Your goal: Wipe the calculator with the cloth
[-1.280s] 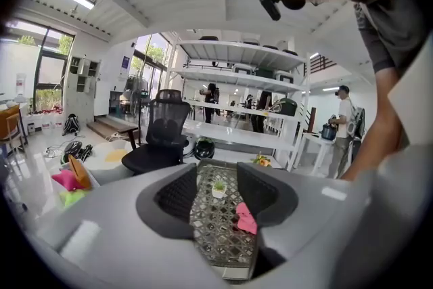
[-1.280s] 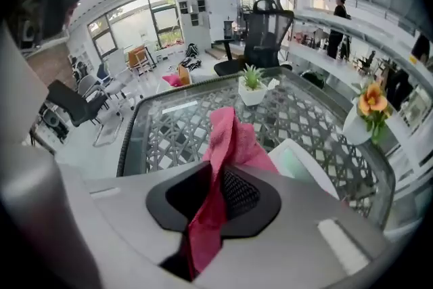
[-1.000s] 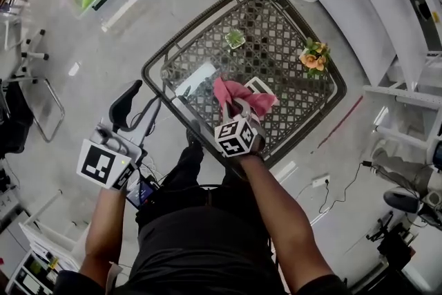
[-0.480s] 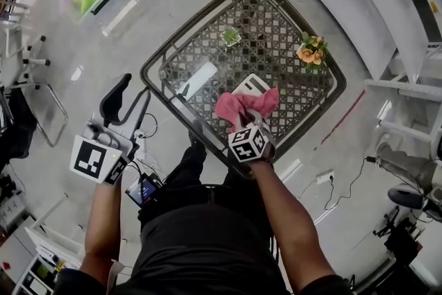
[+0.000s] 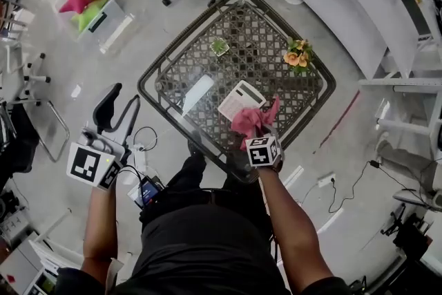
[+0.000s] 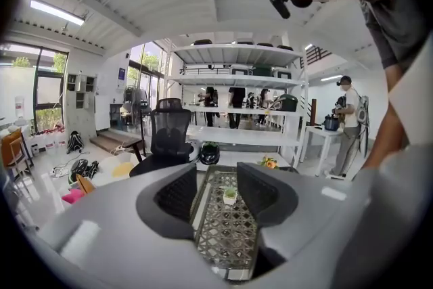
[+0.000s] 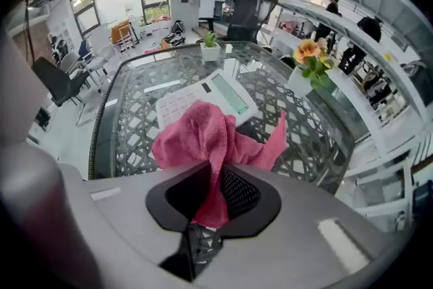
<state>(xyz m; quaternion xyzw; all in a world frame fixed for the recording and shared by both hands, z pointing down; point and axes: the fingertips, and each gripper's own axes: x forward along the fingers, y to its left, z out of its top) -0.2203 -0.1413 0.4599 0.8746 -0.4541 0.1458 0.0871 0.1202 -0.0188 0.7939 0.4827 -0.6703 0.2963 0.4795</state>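
With the right tool (image 7: 215,198) clenched on the pink cloth (image 7: 201,135), press its loose folds flat along the calculator (image 5: 238,99), lying toward the near right edge of the bench (image 5: 185,38); the left tool (image 6: 215,191) hangs released.

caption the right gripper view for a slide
Pink cloth clamped in the right gripper, calculator just beyond on the glass table.

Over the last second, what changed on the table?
The right gripper, shut on the pink cloth, dragged it across the calculator toward the person and to the right, uncovering most of it. The left gripper stayed open and empty, off the table. Calculator, potted plant and flowers kept their places.
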